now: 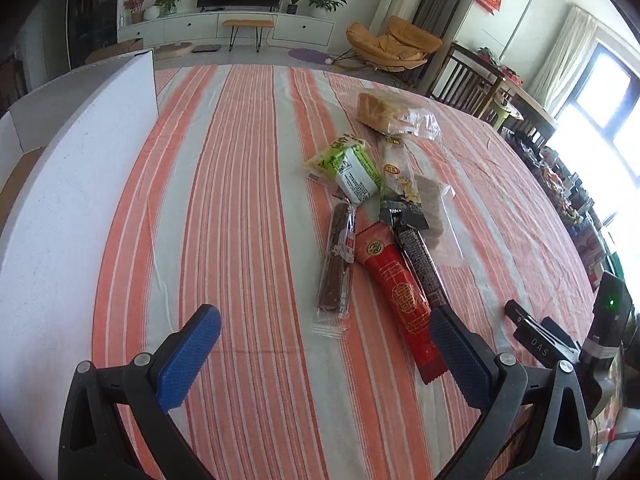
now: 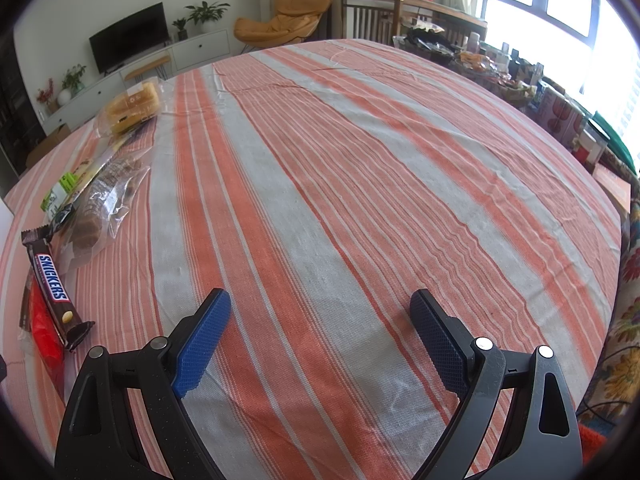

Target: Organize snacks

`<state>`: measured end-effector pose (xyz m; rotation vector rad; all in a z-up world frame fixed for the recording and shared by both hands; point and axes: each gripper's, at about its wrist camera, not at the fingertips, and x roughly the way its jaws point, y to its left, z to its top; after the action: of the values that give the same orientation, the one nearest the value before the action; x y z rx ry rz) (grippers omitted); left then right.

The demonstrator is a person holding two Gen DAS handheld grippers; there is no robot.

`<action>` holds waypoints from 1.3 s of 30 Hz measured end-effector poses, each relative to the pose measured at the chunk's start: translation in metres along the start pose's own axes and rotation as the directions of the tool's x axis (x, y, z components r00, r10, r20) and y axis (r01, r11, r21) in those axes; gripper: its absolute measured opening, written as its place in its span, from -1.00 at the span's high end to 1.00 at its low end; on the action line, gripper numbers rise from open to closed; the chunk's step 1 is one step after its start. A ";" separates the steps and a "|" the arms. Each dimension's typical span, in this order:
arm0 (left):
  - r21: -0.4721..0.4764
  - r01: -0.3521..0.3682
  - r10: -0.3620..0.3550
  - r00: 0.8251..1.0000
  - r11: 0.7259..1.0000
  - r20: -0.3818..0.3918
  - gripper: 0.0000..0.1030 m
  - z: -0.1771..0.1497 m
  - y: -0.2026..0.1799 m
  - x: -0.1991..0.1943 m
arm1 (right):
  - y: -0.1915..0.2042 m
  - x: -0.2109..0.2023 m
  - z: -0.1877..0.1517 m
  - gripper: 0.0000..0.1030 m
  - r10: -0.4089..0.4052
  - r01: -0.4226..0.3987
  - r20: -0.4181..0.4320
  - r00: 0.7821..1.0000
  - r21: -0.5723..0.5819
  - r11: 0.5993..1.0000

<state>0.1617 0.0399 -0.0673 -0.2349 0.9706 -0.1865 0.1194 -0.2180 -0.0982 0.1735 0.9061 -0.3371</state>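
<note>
Several snacks lie in a loose pile on the striped tablecloth (image 1: pixel 240 200). A brown bar in clear wrap (image 1: pixel 337 264), a red packet (image 1: pixel 404 300) and a Snickers bar (image 1: pixel 420 260) lie nearest my left gripper (image 1: pixel 326 320), which is open just short of them. Beyond them lie a green-and-white packet (image 1: pixel 348 168), a long clear packet (image 1: pixel 396 176) and bagged bread (image 1: pixel 384 114). My right gripper (image 2: pixel 320 304) is open over bare cloth, with the Snickers bar (image 2: pixel 52 288), the red packet (image 2: pixel 44 332) and the bread (image 2: pixel 132 106) far to its left.
A white box (image 1: pixel 80 160) stands at the table's left side. The other gripper's black body (image 1: pixel 568 340) shows at the right edge of the left wrist view. Cluttered goods (image 2: pixel 560 116) line the table's far right edge. Chairs and a TV unit stand beyond the table.
</note>
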 end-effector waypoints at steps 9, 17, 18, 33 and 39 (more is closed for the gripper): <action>0.095 -0.111 0.125 0.980 0.989 -0.154 -0.40 0.036 -0.006 0.077 | 0.000 0.000 0.000 -0.82 0.001 -0.001 0.000 1.000 0.000 1.000; 0.176 -0.108 0.126 0.987 0.978 -0.095 0.64 0.026 -0.016 0.076 | 0.000 0.000 0.000 -0.82 0.001 -0.001 0.000 1.000 0.000 1.000; 0.162 -0.108 0.124 0.988 0.981 -0.092 0.64 0.022 -0.014 0.071 | 0.000 0.000 0.000 -0.82 0.001 -0.001 0.000 1.000 0.000 1.000; 0.190 -0.194 0.186 0.981 0.962 0.057 -0.70 -0.037 -0.004 0.048 | 0.015 0.018 0.026 -0.80 0.004 -0.006 -0.047 0.999 -0.045 0.999; 0.159 -0.222 0.218 0.975 0.962 0.038 -1.00 -0.031 0.000 0.055 | 0.013 0.041 0.047 -0.91 0.056 -0.056 -0.010 0.998 -0.084 0.995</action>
<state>0.1665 0.0217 -0.1280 0.0214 0.9488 -0.0584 0.1824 -0.2277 -0.1019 0.1219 0.9199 -0.2456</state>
